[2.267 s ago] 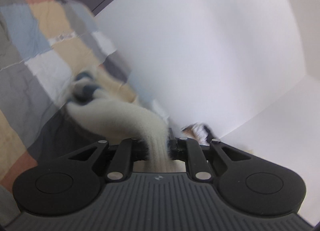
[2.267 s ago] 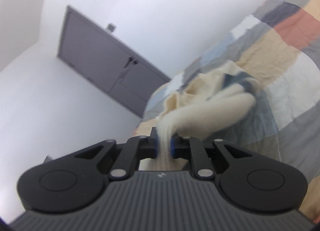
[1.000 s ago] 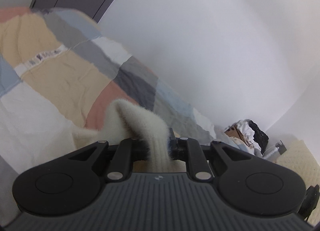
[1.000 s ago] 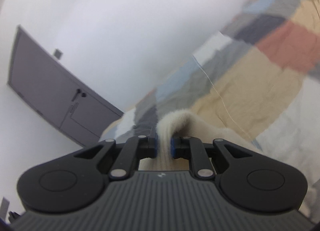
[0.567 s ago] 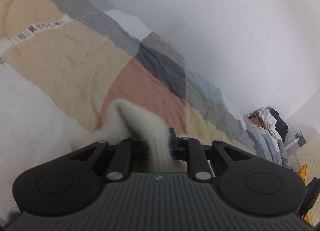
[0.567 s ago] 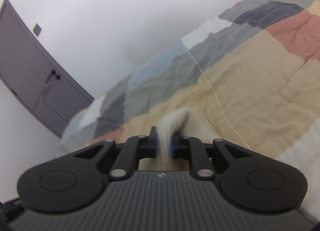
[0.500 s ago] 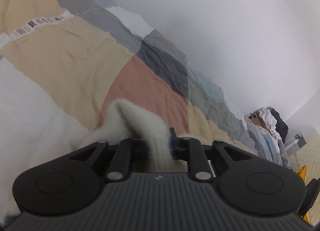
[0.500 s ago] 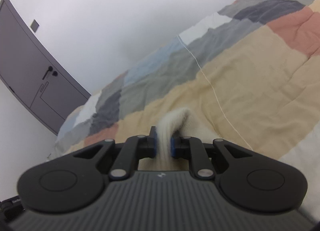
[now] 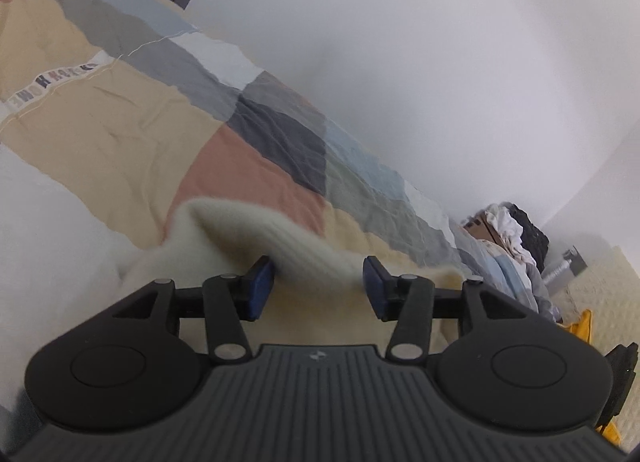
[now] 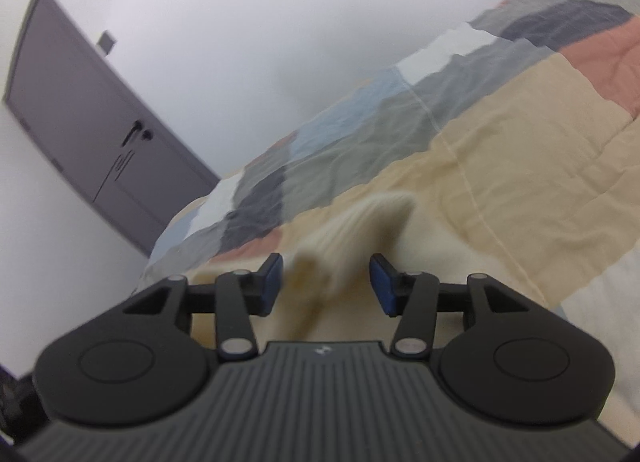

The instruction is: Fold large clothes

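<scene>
A cream knitted sweater [image 9: 280, 246] lies on a patchwork quilt [image 9: 132, 122]. In the left wrist view a raised fold of it sits between the spread blue pads [image 9: 260, 286] of my left gripper [image 9: 318, 286], which is open. In the right wrist view the sweater [image 10: 356, 230] shows blurred, a fold of it dropping between the spread fingers of my right gripper [image 10: 326, 282], which is open too. Most of the garment is hidden below both gripper bodies.
The quilt [image 10: 520, 134] covers a bed that runs along a white wall. A grey double door [image 10: 92, 142] stands past the bed's far end. A heap of clothes on a box [image 9: 504, 230] sits beyond the other end, with a yellow item [image 9: 580, 326] near it.
Both grippers were shut on the sweater and carried it down onto the quilt. Both have now opened and let the fabric go.
</scene>
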Action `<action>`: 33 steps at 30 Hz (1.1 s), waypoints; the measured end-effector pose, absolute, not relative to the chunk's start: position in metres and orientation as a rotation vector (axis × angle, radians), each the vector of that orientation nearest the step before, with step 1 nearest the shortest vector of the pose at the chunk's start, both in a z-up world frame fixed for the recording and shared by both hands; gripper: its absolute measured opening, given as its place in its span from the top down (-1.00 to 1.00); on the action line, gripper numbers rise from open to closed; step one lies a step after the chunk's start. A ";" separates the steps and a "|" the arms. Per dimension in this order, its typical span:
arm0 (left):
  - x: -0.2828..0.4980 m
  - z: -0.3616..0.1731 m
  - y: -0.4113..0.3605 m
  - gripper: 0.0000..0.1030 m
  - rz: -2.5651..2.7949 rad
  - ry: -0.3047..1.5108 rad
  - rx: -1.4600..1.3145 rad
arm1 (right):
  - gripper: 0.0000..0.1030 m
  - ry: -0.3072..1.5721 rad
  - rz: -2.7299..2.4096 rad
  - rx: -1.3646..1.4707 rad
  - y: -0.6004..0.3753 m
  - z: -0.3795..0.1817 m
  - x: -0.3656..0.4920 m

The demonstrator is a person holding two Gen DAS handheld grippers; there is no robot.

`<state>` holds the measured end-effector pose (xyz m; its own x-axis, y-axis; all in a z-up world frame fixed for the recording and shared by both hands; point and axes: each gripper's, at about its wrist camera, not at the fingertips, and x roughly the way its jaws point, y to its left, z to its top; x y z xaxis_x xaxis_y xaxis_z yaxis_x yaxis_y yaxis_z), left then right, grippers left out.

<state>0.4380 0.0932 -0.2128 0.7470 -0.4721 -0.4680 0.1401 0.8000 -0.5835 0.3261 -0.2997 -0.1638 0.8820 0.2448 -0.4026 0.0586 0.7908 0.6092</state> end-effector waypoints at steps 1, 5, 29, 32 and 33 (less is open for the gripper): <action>0.432 -0.210 0.089 -0.07 -0.356 0.647 -0.527 | 0.01 0.488 0.111 0.634 -0.296 -0.161 0.321; 0.407 -0.202 0.073 -0.07 -0.347 0.629 -0.403 | 0.01 0.526 0.110 0.504 -0.278 -0.157 0.303; 0.416 -0.237 0.064 -0.07 -0.114 0.698 -0.166 | 0.09 0.551 -0.222 0.290 -0.312 -0.182 0.330; 0.416 -0.237 0.067 -0.07 -0.084 0.700 -0.148 | 0.10 0.556 -0.245 0.303 -0.319 -0.185 0.332; 0.417 -0.238 0.068 -0.07 -0.075 0.700 -0.144 | 0.10 0.560 -0.252 0.300 -0.320 -0.185 0.333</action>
